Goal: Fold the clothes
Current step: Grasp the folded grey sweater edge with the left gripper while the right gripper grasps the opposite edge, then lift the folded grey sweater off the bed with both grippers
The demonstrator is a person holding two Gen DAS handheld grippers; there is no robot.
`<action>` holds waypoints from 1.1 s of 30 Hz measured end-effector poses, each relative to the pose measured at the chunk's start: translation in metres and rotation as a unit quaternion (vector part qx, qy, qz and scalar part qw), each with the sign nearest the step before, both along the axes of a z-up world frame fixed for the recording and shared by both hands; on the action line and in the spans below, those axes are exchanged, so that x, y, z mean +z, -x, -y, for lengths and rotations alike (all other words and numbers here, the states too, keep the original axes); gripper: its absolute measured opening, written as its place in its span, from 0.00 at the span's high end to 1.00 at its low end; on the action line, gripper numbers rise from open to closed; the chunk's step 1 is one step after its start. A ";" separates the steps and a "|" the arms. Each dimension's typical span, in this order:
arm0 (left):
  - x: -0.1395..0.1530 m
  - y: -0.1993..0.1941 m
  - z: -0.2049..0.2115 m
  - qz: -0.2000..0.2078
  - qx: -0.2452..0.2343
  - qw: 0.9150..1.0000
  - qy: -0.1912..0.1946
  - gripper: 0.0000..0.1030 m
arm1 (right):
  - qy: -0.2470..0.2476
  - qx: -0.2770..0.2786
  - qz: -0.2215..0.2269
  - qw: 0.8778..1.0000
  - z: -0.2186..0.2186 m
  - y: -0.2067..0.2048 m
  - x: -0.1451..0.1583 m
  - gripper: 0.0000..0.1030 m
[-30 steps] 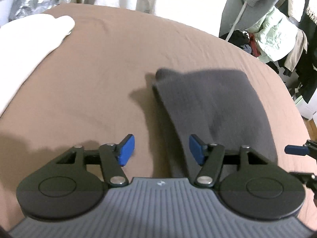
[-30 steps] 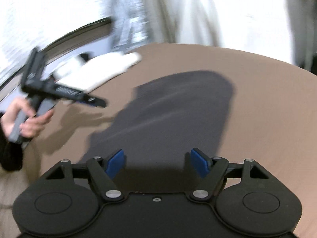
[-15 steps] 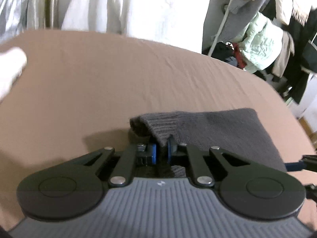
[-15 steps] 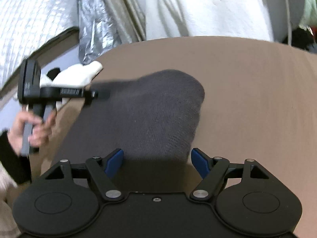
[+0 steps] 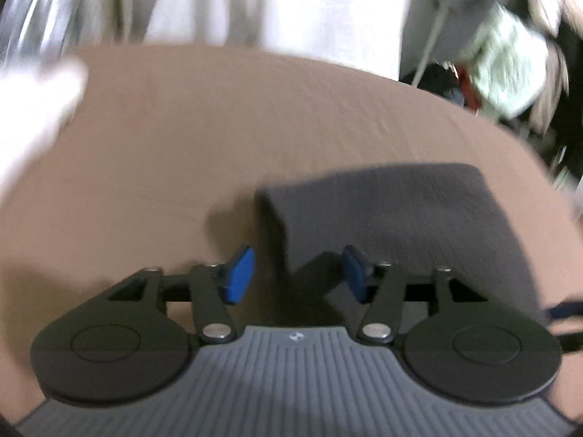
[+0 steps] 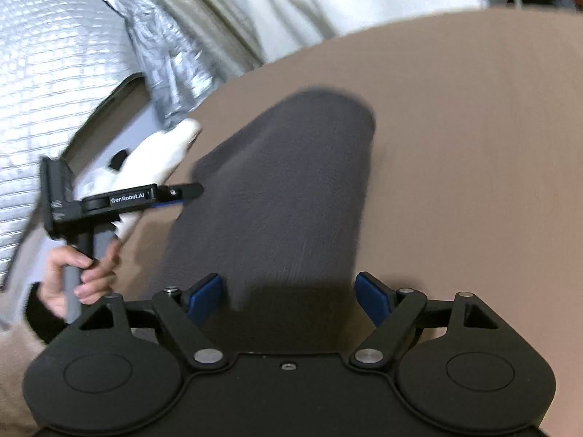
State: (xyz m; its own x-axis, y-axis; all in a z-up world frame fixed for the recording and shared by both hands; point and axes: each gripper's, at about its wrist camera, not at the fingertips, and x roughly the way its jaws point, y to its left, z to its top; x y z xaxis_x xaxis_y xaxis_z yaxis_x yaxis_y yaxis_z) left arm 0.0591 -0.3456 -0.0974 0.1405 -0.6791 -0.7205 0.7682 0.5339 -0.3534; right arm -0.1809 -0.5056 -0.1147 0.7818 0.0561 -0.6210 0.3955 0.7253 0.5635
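Note:
A dark grey knitted garment [image 5: 400,218] lies folded on the brown bedsheet [image 5: 255,127]. My left gripper [image 5: 297,275] hovers at the garment's near left corner. Its jaws are opening, and the corner sits between the blue pads [image 5: 238,275] without being pressed. In the right wrist view the garment [image 6: 284,189] stretches away from my right gripper [image 6: 288,296]. That gripper is open wide, with the cloth's near end between its fingers but not gripped. A hand [image 6: 80,273] holds the left gripper [image 6: 189,193] at the garment's left edge.
A white cloth [image 5: 36,109] lies at the bed's far left, also seen as a white cloth [image 6: 156,156] behind the left gripper. Silver foil sheeting [image 6: 54,91] and white fabric hang beyond the bed. A pile of clothes [image 5: 510,65] fills the far right.
The left gripper closed on the garment's corner half a second ago and has since opened off it. The garment looks shorter than a second ago. The right view has rolled and sunk closer.

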 end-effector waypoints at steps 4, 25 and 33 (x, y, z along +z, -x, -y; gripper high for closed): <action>-0.030 0.002 -0.053 -0.184 0.012 0.982 0.026 0.46 | -0.043 0.035 -0.010 0.998 -0.027 0.017 -0.015 0.18; -0.020 0.054 -0.105 -0.185 0.018 0.983 0.010 0.06 | -0.097 0.038 0.009 0.994 -0.091 0.008 -0.031 0.62; -0.055 0.087 -0.107 -0.264 -0.018 0.963 -0.041 0.00 | -0.137 0.000 -0.015 0.990 -0.092 0.013 -0.049 0.35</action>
State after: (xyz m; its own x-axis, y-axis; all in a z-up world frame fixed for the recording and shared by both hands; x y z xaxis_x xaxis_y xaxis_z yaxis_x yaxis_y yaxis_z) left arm -0.0277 -0.2381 -0.1527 -0.2830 -0.6139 -0.7369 0.5114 0.5534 -0.6574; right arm -0.1941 -0.4138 -0.1633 0.7628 0.2252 -0.6061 0.4160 0.5466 0.7267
